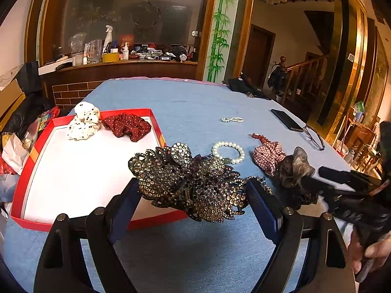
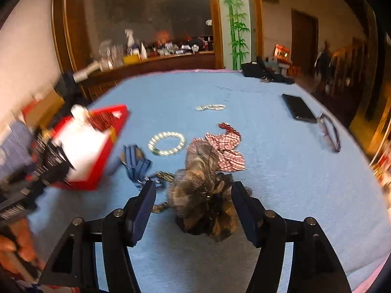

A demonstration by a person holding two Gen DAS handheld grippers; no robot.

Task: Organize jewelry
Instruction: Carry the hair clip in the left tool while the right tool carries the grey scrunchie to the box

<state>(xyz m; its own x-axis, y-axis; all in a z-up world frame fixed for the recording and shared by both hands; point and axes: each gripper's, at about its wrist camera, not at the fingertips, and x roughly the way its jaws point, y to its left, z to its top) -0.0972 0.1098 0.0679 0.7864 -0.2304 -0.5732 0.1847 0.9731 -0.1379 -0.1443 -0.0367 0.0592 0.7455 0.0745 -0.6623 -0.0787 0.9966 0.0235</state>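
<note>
Fingers and jewelry, as placed

Left fingers (image 1: 195,190): pinching a large rhinestone-studded bronze hair clip (image 1: 188,180) above the near corner of a red white-lined cardboard tray (image 1: 27,161). Right fingers (image 2: 193,202): spread, a brown gauzy fabric scrunchie (image 2: 202,195) lying loose between them on the blue-clothed table (image 2: 281,183); white pearl bead bracelet (image 2: 167,144) just beyond

Home: wooden staircase (image 1: 305,73), cluttered sideboard (image 1: 122,61), cloth-covered table (image 1: 195,102).
</note>
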